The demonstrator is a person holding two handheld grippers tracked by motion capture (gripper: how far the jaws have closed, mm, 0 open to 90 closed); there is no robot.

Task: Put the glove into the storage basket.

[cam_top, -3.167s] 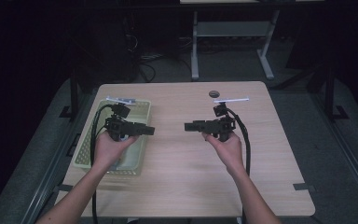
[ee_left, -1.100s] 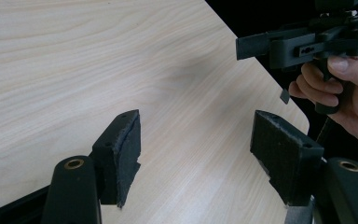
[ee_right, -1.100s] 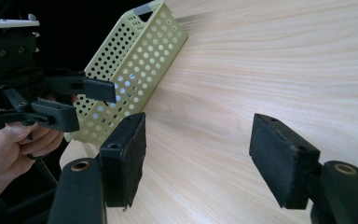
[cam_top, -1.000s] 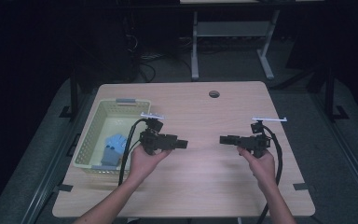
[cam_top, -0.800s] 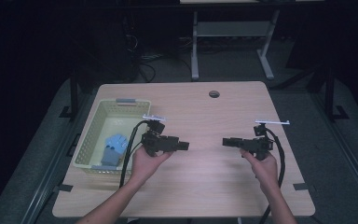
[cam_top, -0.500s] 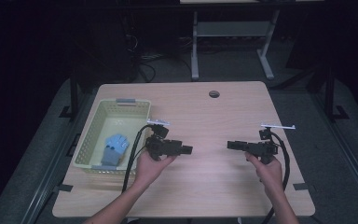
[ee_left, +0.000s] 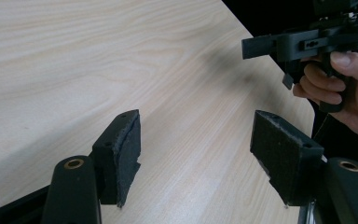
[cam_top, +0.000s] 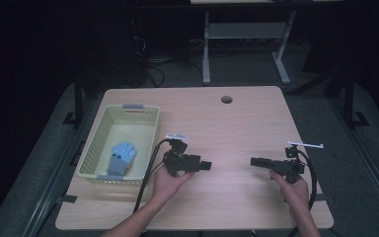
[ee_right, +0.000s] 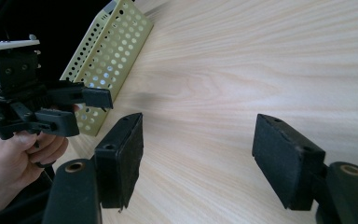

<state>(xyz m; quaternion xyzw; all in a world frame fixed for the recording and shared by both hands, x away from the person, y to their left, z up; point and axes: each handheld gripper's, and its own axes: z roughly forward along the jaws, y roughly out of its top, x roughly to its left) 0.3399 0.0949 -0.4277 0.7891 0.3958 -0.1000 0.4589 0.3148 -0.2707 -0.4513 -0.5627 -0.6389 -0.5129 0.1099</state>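
My left gripper (cam_top: 208,164) hovers low over the wooden table (cam_top: 237,128), just right of the basket, pointing right. Its jaws are open with nothing between them, and bare wood shows between the pads (ee_left: 121,154). My right gripper (cam_top: 253,161) is near the table's right edge and points left at the other one. It is open and empty too, with a wide gap between its pads (ee_right: 286,158). Each gripper view catches the opposite gripper (ee_left: 307,42) (ee_right: 42,109) held in a hand. A yellow-green mesh basket (cam_top: 128,107) holds a blue cloth item (cam_top: 122,154).
The basket (ee_right: 107,65) stands at the table's left side. A small round hole (cam_top: 226,99) sits near the table's far edge. Black cables trail from both grippers toward the near edge. Beyond the table, a metal stand's legs stand on the dark floor.
Both hands have drifted toward the near edge and a little to the right, sinking closer to the table. Earlier the left gripper was over the basket; the blue item now lies in it.
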